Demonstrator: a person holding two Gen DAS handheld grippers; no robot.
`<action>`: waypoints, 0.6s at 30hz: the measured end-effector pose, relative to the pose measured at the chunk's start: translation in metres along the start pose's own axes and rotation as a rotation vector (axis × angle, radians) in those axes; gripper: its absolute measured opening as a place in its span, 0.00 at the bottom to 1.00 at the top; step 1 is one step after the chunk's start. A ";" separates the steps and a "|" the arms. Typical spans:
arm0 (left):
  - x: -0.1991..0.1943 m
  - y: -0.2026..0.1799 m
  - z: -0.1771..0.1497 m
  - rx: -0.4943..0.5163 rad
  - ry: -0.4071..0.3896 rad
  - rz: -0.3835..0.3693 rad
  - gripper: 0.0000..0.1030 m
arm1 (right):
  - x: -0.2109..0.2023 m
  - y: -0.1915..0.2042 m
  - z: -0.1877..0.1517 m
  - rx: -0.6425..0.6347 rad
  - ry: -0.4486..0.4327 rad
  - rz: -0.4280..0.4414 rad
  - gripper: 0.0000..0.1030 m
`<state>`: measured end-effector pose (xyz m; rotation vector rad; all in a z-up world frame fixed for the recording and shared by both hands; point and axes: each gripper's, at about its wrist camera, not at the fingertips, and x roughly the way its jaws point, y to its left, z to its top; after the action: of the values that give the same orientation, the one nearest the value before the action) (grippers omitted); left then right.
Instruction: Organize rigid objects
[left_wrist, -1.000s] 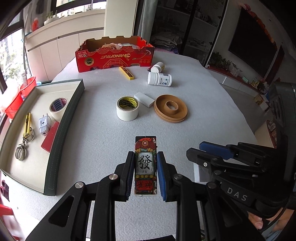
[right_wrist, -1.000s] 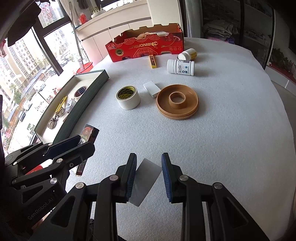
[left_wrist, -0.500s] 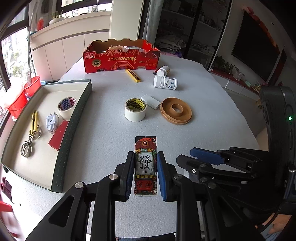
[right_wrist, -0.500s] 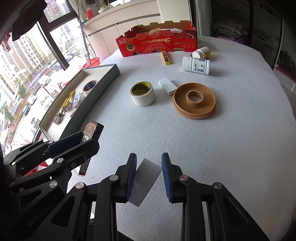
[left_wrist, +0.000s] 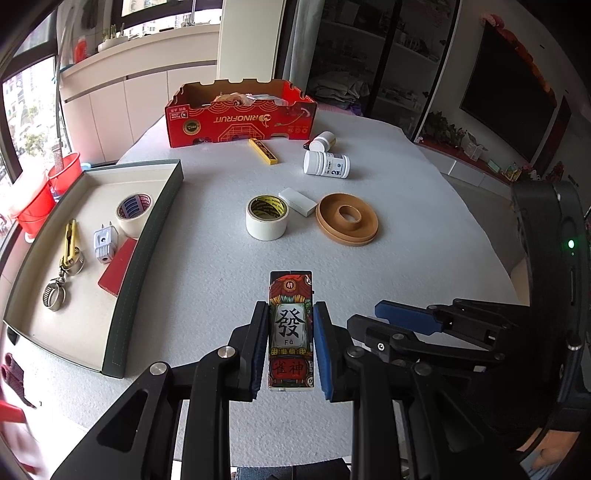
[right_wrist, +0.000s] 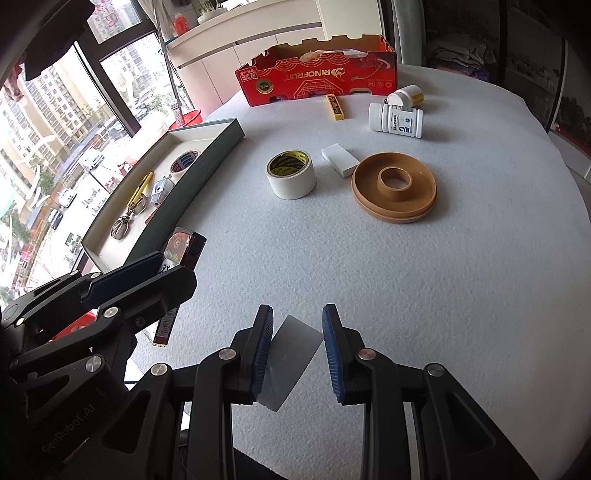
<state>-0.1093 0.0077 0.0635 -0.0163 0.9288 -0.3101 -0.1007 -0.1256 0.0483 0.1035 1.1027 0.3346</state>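
- Left wrist view: left gripper (left_wrist: 290, 347) is clamped on a slim printed box (left_wrist: 291, 328) with a mahjong character on its face; both blue pads (left_wrist: 320, 347) press its long sides. Box is held above the tabletop (left_wrist: 424, 229), near edge side.
- Right gripper (left_wrist: 406, 317) enters from the right, just beside the left one; its own state cannot be read from this angle.
- Green-walled tray (left_wrist: 147, 236) at left holds a roll of tape (left_wrist: 133, 214), a white plug adapter (left_wrist: 104, 243), a yellow tool (left_wrist: 70, 240), a hose clamp (left_wrist: 54, 295) and a red flat piece (left_wrist: 118, 266) leaning on the tray wall.
- Mid tabletop: white tape roll (left_wrist: 266, 218), white block (left_wrist: 297, 201) just behind it, tan ring-shaped spool (left_wrist: 347, 223) to the right.
- Far side: two white bottles (left_wrist: 326, 163) on their sides, yellow strip (left_wrist: 263, 150), red fruit carton (left_wrist: 242, 118).
- Right wrist view: right gripper (right_wrist: 297, 347) pads stand apart with a thin clear sheet (right_wrist: 290, 365) between them, set askew. The left pad (right_wrist: 264, 347) meets the sheet's edge; contact at the right pad is uncertain, so I cannot tell if it is gripped.
- Left gripper (right_wrist: 147, 273) at lower left, box end protruding toward the tray (right_wrist: 207, 173).
- Tape roll (right_wrist: 291, 179), block (right_wrist: 340, 158), spool (right_wrist: 393, 192), bottles (right_wrist: 396, 120) and carton (right_wrist: 317, 77) lie beyond, well apart from both grippers.
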 end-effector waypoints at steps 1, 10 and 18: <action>0.000 0.000 0.000 -0.001 0.000 0.000 0.25 | 0.000 0.000 0.000 0.001 0.000 -0.001 0.28; 0.002 0.001 -0.002 -0.005 0.007 -0.006 0.25 | 0.004 -0.002 -0.001 0.012 0.012 -0.005 0.28; 0.005 0.005 -0.002 -0.016 0.015 -0.009 0.25 | 0.009 -0.004 -0.001 0.023 0.028 -0.005 0.28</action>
<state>-0.1071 0.0110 0.0573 -0.0329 0.9467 -0.3117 -0.0966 -0.1262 0.0392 0.1169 1.1346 0.3199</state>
